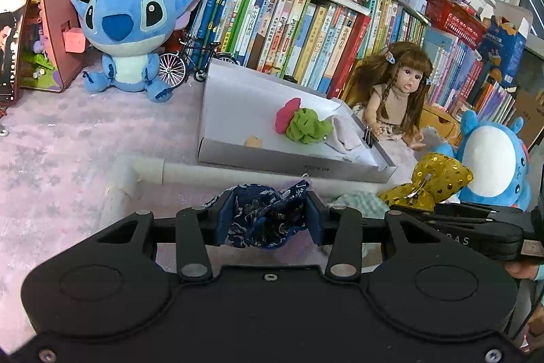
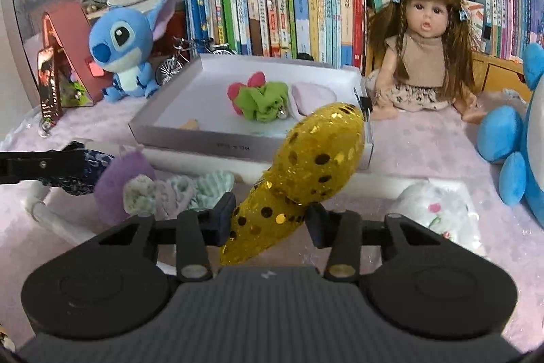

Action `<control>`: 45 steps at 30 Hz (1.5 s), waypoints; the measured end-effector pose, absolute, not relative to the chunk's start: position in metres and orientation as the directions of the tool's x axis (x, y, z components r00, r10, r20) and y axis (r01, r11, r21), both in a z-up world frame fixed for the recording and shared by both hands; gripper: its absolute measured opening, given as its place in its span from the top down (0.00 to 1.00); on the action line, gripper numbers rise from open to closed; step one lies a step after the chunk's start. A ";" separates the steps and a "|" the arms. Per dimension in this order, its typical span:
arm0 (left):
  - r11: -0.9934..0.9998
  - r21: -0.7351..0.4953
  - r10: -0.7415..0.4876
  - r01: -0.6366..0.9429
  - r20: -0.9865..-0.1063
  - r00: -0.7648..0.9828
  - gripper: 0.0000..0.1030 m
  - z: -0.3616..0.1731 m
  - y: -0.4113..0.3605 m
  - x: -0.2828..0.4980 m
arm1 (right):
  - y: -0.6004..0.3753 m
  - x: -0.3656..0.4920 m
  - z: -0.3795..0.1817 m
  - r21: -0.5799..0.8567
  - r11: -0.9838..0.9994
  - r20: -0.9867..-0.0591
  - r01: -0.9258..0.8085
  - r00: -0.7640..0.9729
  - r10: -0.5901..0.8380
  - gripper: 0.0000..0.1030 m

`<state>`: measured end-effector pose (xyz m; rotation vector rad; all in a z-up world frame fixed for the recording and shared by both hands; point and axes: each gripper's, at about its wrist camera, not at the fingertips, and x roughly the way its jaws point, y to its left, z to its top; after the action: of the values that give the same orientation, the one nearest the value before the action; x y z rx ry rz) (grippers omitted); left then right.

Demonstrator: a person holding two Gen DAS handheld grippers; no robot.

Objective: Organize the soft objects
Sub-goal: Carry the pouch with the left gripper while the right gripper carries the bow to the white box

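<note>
My left gripper (image 1: pixel 270 218) is shut on a dark blue patterned cloth (image 1: pixel 265 220), held above the pink rug. In the right wrist view my right gripper (image 2: pixel 268 221) is shut on a gold sequined bow (image 2: pixel 306 172), lifted in front of the white tray (image 2: pixel 170 128). The same gold sequined bow (image 1: pixel 431 182) shows at the right of the left wrist view. Inside the white tray (image 1: pixel 238 152) lie a green and pink scrunchie (image 1: pixel 302 121) and a pale cloth (image 1: pixel 343 131). A purple pompom (image 2: pixel 117 182) and a striped green scrunchie (image 2: pixel 183 191) lie on the rug below the tray.
A blue plush toy (image 1: pixel 129 29), a model bicycle (image 1: pixel 183 60) and a doll (image 1: pixel 397 91) stand before a row of books (image 1: pixel 306 26). A second blue plush (image 2: pixel 516 131) sits at the right. A white pipe frame (image 1: pixel 204 174) borders the rug. A floral white cloth (image 2: pixel 438 210) lies nearby.
</note>
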<state>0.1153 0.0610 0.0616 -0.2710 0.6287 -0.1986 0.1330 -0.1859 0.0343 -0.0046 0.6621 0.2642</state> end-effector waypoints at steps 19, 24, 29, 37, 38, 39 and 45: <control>0.940 -0.318 -0.276 0.123 -0.497 0.823 0.67 0.094 0.057 0.152 | -0.188 0.151 0.056 0.131 0.963 -0.585 -0.237 0.766 0.268 0.55; 0.928 -0.356 -0.288 0.107 -0.506 0.813 0.67 0.101 0.061 0.179 | -0.197 0.175 0.064 0.196 0.955 -0.602 -0.221 0.742 0.295 0.55; 0.917 -0.391 -0.296 0.079 -0.533 0.792 0.67 0.102 0.066 0.215 | -0.209 0.204 0.069 0.298 0.936 -0.627 -0.188 0.701 0.341 0.55; 0.922 -0.386 -0.245 -0.024 -0.630 0.737 0.67 0.086 0.058 0.284 | -0.220 0.267 0.054 0.495 0.867 -0.680 -0.057 0.595 0.428 0.55; 0.921 -0.388 -0.243 -0.031 -0.635 0.733 0.67 0.083 0.057 0.289 | -0.219 0.273 0.052 0.516 0.855 -0.675 -0.045 0.593 0.439 0.54; 0.920 -0.391 -0.243 -0.037 -0.641 0.728 0.67 0.080 0.056 0.296 | -0.218 0.277 0.049 0.533 0.845 -0.669 -0.039 0.592 0.449 0.54; 0.924 -0.376 -0.214 -0.070 -0.661 0.719 0.67 0.064 0.048 0.323 | -0.215 0.301 0.020 0.667 0.742 -0.637 0.069 0.569 0.520 0.53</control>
<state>0.3225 0.0484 0.0641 -0.3936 0.7689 -0.0817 0.3014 -0.2150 0.0201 0.7070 0.9432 0.2924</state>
